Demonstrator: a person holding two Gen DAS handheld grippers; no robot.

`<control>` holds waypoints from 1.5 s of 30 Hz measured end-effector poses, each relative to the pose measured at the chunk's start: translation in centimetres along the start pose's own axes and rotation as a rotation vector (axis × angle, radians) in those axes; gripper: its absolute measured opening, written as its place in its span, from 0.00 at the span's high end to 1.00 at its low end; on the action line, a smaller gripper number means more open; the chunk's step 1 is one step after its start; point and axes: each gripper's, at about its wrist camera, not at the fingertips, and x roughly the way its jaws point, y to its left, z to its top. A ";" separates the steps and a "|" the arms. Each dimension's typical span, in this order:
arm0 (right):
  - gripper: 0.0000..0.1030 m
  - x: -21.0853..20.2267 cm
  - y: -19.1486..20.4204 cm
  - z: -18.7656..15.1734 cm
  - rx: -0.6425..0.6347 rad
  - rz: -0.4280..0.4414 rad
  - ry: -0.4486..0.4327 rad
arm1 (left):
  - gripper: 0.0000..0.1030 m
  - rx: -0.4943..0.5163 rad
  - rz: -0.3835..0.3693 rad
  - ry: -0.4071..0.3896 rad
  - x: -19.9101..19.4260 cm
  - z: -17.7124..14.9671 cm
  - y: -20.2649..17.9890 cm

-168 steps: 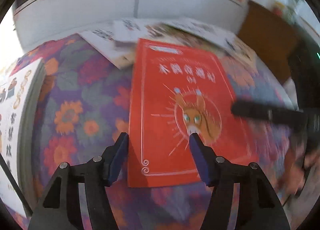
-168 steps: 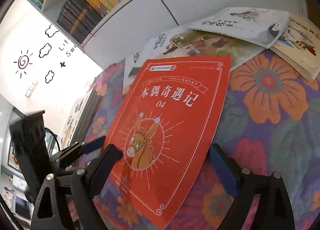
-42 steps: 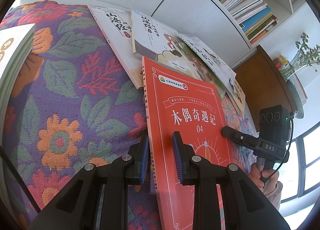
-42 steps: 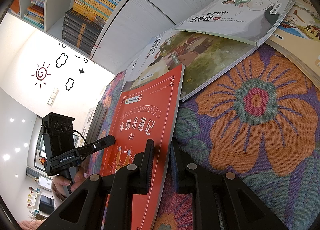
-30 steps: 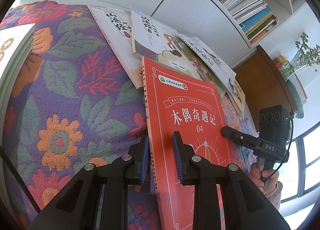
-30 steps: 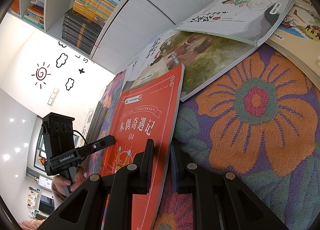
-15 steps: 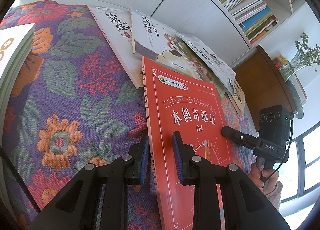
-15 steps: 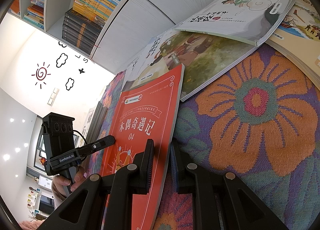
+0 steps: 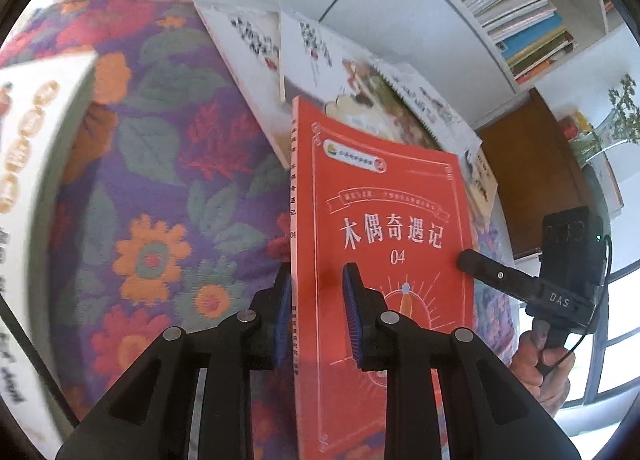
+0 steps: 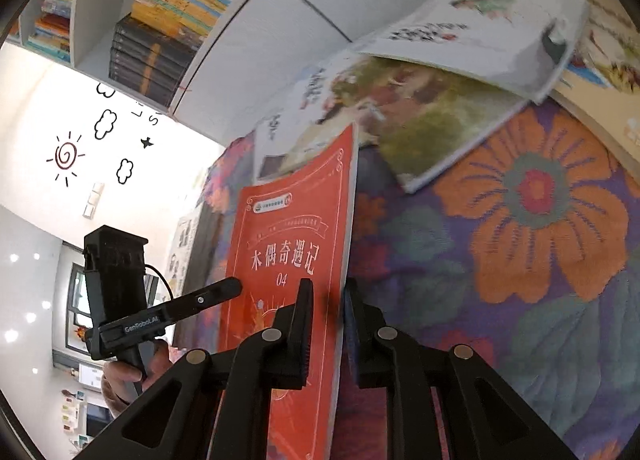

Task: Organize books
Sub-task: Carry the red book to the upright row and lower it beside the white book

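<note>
A thin red book (image 9: 384,228) with white Chinese title and "04" is held between both grippers above the floral cloth (image 9: 152,188). My left gripper (image 9: 316,284) is shut on its spine edge. My right gripper (image 10: 326,300) is shut on its opposite edge; the book (image 10: 296,228) shows there too. The right gripper also appears in the left wrist view (image 9: 520,280), and the left gripper in the right wrist view (image 10: 168,312). The book's far end is tilted up off the cloth.
Several white picture books (image 9: 320,60) lie fanned out behind the red book, also seen in the right wrist view (image 10: 440,72). A thick white stack (image 9: 36,164) sits at the left. White cabinets with filled bookshelves (image 9: 508,0) stand behind. A brown side table (image 9: 532,172) is right.
The red book has been lifted and tilted up off the cloth by both grippers, and both views have shifted slightly. Both grips stay shut on it.
</note>
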 end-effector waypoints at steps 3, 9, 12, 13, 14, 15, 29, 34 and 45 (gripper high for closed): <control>0.85 -0.5 2.3 0.3 -0.025 -0.008 0.007 | 0.80 0.006 0.010 -0.022 -2.1 0.3 -0.1; 0.85 -0.9 6.7 1.0 -0.070 -0.001 0.011 | 0.79 0.020 0.043 -0.058 -5.7 1.1 -0.2; 0.85 -0.6 8.6 1.4 -0.075 0.020 0.027 | 0.79 0.017 0.068 -0.081 -7.8 1.8 0.2; 0.85 -0.5 9.1 1.5 -0.074 0.033 0.036 | 0.79 0.013 0.074 -0.091 -8.6 2.0 0.5; 0.85 -0.3 9.9 1.7 -0.073 0.050 0.049 | 0.79 0.010 0.075 -0.104 -9.6 2.2 0.8; 0.85 -0.2 10.4 1.7 -0.073 0.063 0.058 | 0.79 0.008 0.075 -0.113 -10.4 2.3 1.1; 0.80 10.6 19.4 1.6 -0.135 0.133 0.232 | 0.77 -0.114 0.124 -0.230 -19.4 4.6 11.0; 0.80 15.7 21.0 1.3 -0.132 0.157 0.277 | 0.76 -0.177 0.134 -0.255 -20.2 4.5 15.5; 0.80 21.4 21.2 2.5 -0.116 0.133 0.286 | 0.76 -0.247 0.171 -0.197 -16.5 3.3 21.3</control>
